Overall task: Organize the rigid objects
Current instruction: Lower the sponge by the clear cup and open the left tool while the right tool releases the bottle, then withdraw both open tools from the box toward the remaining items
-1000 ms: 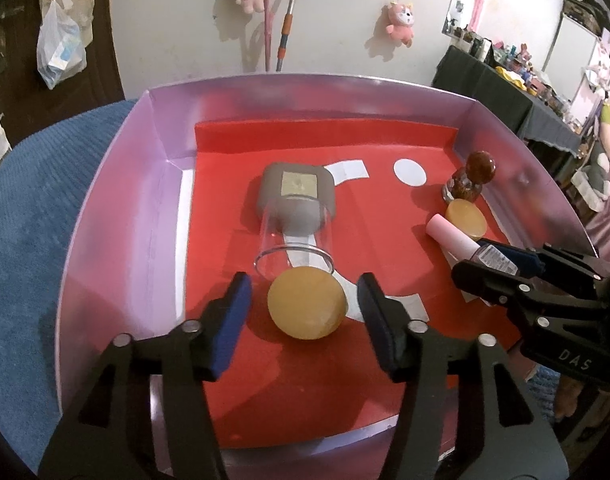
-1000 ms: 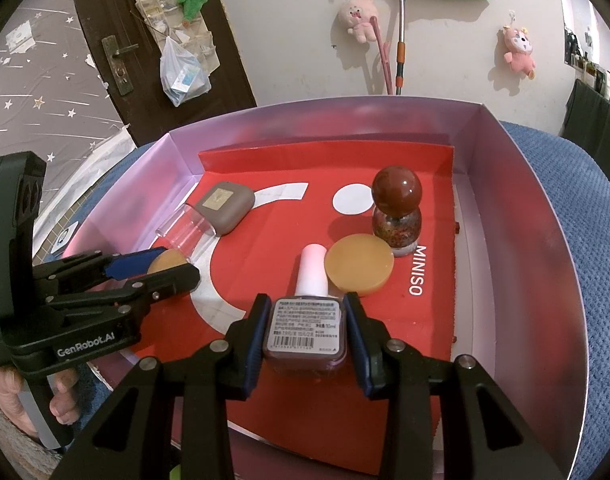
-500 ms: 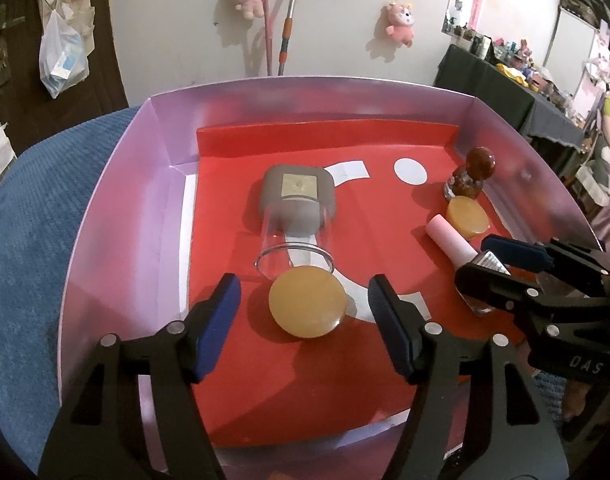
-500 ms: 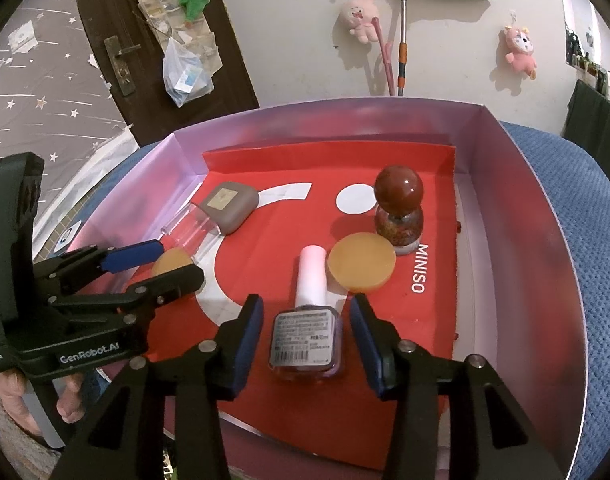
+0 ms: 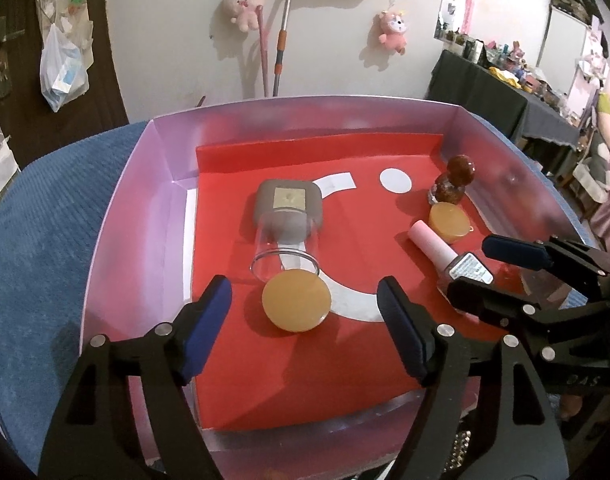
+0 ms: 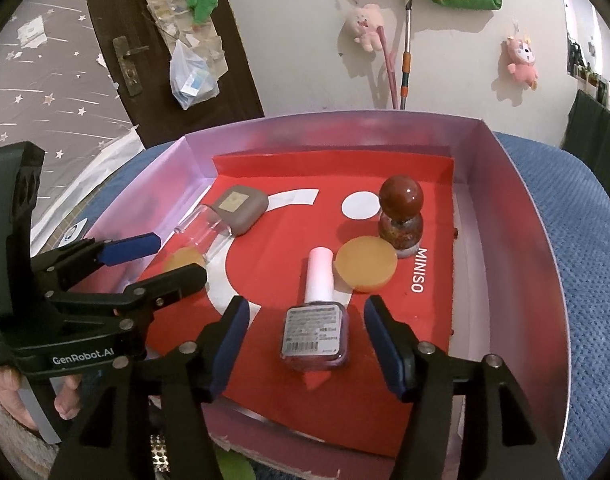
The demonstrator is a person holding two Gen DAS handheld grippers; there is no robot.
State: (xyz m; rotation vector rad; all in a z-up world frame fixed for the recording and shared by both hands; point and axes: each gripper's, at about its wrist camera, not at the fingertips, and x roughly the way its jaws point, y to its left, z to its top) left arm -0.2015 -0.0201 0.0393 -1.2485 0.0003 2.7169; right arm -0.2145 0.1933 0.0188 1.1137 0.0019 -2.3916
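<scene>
A box (image 5: 121,216) with pale shiny walls holds a red liner. On the liner an amber disc (image 5: 296,300) lies flat between the pads of my left gripper (image 5: 303,286), whose jaws are opening and do not touch it. Just beyond it a clear bottle with a grey cap (image 5: 289,220) lies on its side. My right gripper (image 6: 306,306) is opening too; a nail polish bottle with a pink cap (image 6: 315,330) lies between its pads, free of both. Behind it are a second amber disc (image 6: 365,264) and an upright bottle with a round brown stopper (image 6: 401,216).
The box (image 6: 517,240) rests on blue ribbed cloth (image 6: 585,280). A person's hand (image 6: 13,392) holds the left gripper (image 6: 180,258) at the lower left of the right wrist view. Behind are a dark door (image 6: 145,60), a white wall with plush toys, and a cluttered dark table (image 5: 505,92).
My right gripper let go of the nail polish bottle, which now lies on the liner between widened jaws. The left jaws spread wider around the amber disc.
</scene>
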